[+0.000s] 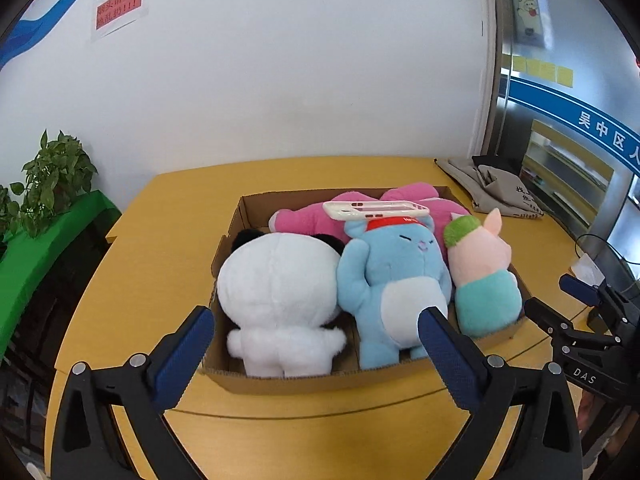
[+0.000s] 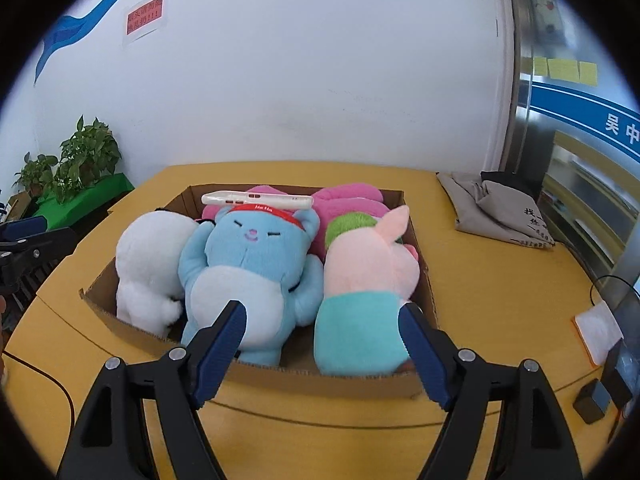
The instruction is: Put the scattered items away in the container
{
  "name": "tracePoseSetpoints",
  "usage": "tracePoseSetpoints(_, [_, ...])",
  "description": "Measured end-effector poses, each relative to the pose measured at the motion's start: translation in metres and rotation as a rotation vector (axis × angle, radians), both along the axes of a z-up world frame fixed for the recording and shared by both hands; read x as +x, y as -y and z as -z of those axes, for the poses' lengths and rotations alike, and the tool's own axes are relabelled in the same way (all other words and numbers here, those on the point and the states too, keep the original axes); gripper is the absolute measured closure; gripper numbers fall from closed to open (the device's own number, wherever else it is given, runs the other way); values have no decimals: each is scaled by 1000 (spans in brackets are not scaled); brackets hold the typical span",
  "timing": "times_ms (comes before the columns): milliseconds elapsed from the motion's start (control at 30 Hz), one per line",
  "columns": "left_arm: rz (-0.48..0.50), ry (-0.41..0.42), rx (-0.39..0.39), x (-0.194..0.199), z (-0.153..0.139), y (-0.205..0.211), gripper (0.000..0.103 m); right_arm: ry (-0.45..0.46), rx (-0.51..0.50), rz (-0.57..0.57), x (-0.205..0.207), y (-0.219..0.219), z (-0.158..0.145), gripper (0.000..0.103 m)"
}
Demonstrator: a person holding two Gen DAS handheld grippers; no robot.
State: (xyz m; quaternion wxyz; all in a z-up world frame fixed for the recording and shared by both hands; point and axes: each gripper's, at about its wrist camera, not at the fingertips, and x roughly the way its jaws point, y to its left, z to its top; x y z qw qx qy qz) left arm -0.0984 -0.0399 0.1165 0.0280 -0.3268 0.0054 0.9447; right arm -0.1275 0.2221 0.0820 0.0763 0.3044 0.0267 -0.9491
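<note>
A shallow cardboard box (image 1: 320, 380) (image 2: 320, 378) sits on the yellow table (image 1: 152, 264). It holds a white panda plush (image 1: 276, 280) (image 2: 148, 256), a blue cat plush (image 1: 392, 264) (image 2: 248, 256) with a red headband, a pink pig plush (image 1: 480, 264) (image 2: 368, 264) in teal, and a bright pink plush (image 1: 304, 220) (image 2: 348, 200) at the back. A white phone case (image 1: 376, 210) (image 2: 256, 199) lies on top. My left gripper (image 1: 318, 316) hangs open at the box's near edge before the panda and cat. My right gripper (image 2: 322, 309) is open before the cat and pig, holding nothing.
A grey cloth bag (image 1: 492, 192) (image 2: 496, 208) lies at the table's far right. A white pad (image 2: 598, 328) and a small black block (image 2: 590, 404) sit near the right edge. Potted plants (image 1: 52, 184) (image 2: 80, 160) stand on a green ledge at the left. A cable (image 2: 52, 380) crosses the near left.
</note>
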Motion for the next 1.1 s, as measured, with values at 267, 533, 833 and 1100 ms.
tracePoseSetpoints(267, [-22, 36, 49, 57, 12, -10, 0, 9, 15, -9, 45, -1, -7, 24])
tracePoseSetpoints(533, [-27, 34, 65, 80, 11, -11, 0, 9, 23, -21, 66, 6, -11, 24])
tracePoseSetpoints(833, [-19, 39, 86, 85, 13, -13, 0, 8, 25, -22, 77, 11, -13, 24])
tracePoseSetpoints(1100, [-16, 42, 94, 86, 15, -14, 0, 14, 33, -10, 77, 10, -11, 24])
